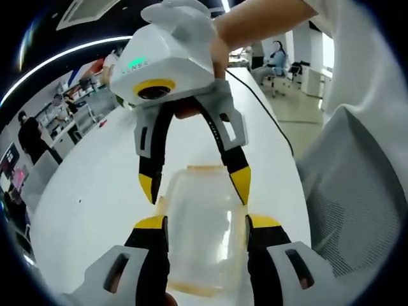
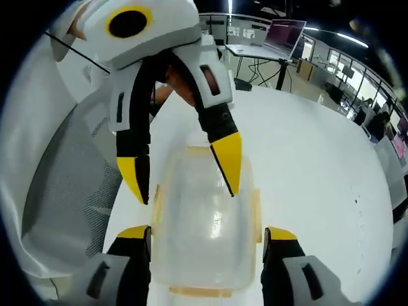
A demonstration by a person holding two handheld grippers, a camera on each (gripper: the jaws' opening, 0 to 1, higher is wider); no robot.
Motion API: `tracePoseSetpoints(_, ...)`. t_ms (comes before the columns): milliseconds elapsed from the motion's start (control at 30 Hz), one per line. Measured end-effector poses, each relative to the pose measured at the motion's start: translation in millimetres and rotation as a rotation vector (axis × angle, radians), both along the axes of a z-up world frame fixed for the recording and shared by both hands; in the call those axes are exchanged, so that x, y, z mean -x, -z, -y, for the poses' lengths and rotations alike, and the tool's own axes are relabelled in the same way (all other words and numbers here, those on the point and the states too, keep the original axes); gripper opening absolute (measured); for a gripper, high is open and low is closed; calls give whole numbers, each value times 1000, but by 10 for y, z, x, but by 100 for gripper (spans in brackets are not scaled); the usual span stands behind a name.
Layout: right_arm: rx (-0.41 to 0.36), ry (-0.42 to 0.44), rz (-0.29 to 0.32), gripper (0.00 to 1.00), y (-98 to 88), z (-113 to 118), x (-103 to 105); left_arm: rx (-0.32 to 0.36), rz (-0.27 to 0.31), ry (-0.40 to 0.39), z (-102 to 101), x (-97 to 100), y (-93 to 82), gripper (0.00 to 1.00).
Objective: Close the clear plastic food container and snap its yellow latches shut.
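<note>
Clear container (image 1: 203,229) between both grippers' spread jaws.

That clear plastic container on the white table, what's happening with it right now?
A person is working on the clear plastic container with two tools. The left hand-held gripper straddles its near end, jaws open along both long sides. The right hand-held gripper straddles the opposite end the same way. The lid appears to be on; whether the yellow latches are snapped cannot be told. The container rests on the white table.

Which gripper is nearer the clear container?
Neither clearly: the left gripper straddles one end of the container, jaws open on either side, and the right gripper straddles the opposite end the same way.
</note>
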State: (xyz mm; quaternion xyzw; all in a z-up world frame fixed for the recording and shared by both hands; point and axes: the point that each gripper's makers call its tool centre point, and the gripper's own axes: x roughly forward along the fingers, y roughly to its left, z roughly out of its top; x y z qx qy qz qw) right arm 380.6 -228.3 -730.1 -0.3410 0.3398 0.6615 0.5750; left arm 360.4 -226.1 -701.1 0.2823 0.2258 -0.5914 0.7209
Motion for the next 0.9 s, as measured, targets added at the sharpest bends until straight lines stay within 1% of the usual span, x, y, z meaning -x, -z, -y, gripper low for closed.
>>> tracePoseSetpoints(100,32,-14,12,71,11,43,-28,-6,1,17,25,23,21,47)
tracePoseSetpoints(167,31,-16,9,70,-22,36,-45,-15,5,22,28,26,37,47)
tracePoseSetpoints(267,18,-10,-4,68,-68,-6,-84,-47,15,43,14,40,89,47)
tracePoseSetpoints(300,21,-10,-9,66,-69,-14,-84,-53,15,47,12,39,101,47)
tracePoseSetpoints(367,35,-23,-51,60,-68,-27,-27,-70,7,51,8,42,126,48)
tracePoseSetpoints(400,36,-33,-46,60,-67,-44,-23,-69,-6,51,14,48,126,48)
tracePoseSetpoints(433,41,-51,-20,63,-54,-64,-43,-74,-13,48,12,41,129,47)
tracePoseSetpoints(467,47,-47,-16,65,-46,-75,-56,-83,-24,41,4,34,134,45)
tracePoseSetpoints(500,53,-38,-22,64,-43,-95,-78,-94,-47,34,-8,36,152,45)
tracePoseSetpoints(533,55,-37,-16,62,-43,-108,-96,-112,-44,28,-24,18,168,46)
tracePoseSetpoints(567,59,-42,15,60,-36,-118,-147,-157,-16,17,-82,-34,198,46)
tracePoseSetpoints(600,69,-41,29,60,-25,-117,-180,-168,-11,15,-95,-44,207,47)
tracePoseSetpoints(633,72,-38,34,60,-15,-125,-196,-155,-24,20,-61,-5,223,47)
tracePoseSetpoints(667,77,-38,29,60,-5,-135,-196,-154,-24,30,-53,18,231,46)
tracePoseSetpoints(733,86,-43,27,60,-2,-134,-193,-171,-4,51,-61,42,238,45)
tracePoseSetpoints(800,92,-46,38,60,1,-135,-218,-190,-2,67,-65,80,263,42)
tracePoseSetpoints(900,106,-46,39,61,16,-136,-238,-206,3,82,-62,94,283,43)
